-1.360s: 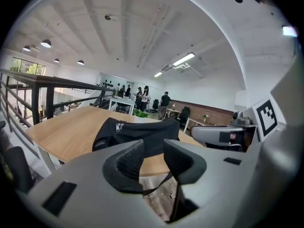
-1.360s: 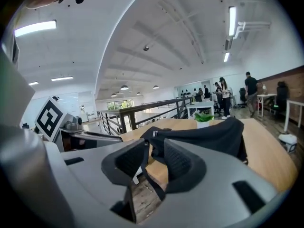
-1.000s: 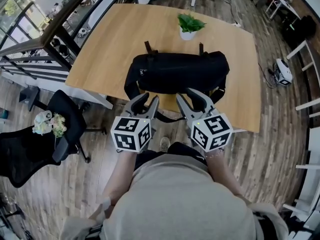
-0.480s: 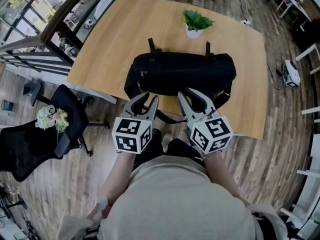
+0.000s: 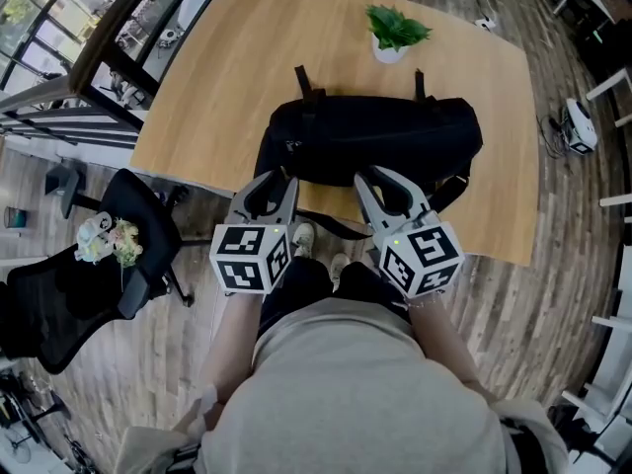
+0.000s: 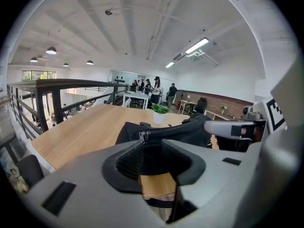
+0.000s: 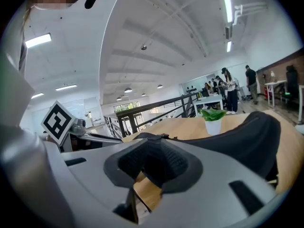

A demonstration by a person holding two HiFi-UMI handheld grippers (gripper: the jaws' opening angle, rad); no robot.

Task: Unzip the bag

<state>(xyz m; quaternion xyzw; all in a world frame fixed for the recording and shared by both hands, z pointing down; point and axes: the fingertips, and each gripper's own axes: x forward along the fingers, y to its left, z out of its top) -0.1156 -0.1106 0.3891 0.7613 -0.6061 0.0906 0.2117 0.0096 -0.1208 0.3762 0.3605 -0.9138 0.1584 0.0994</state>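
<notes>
1. The jaws of my left gripper (image 5: 273, 180) have just been closing. They now stand narrow, with a slim gap between the dark ribbed pads. Nothing is between them, and only table wood shows through the gap.
2. My right gripper (image 5: 379, 178) has just been closing too. Its jaws are at a similar narrow gap and hold nothing.
3. Both grippers sit side by side, pointing forward and slightly down. Their grey tips are at the near edge of the bag (image 5: 380, 136), but I cannot tell whether they touch it.
4. The bag lies lengthwise across the near half of the table (image 5: 217, 87), straight in front of me. It is long and rounded, made of soft matte black cloth, and plump at both ends.
5. The zip runs along the bag's top ridge and looks shut. A small metal zipper pull (image 6: 142, 137) sits at the bag's left end, directly ahead of my left jaws.
6. Two dark straps (image 5: 303, 79) stick out from the bag's far side and lie flat on the wood. A thinner strap loop (image 5: 331, 227) hangs off the near table edge between my grippers.
7. The table is pale, smooth wood with rounded corners.
8. Beyond the bag stands a potted plant (image 5: 395, 33), with green leaves in a small white pot.
9. A black office chair (image 5: 128, 235) stands on the plank floor (image 5: 553, 255) to the left of the table.
</notes>
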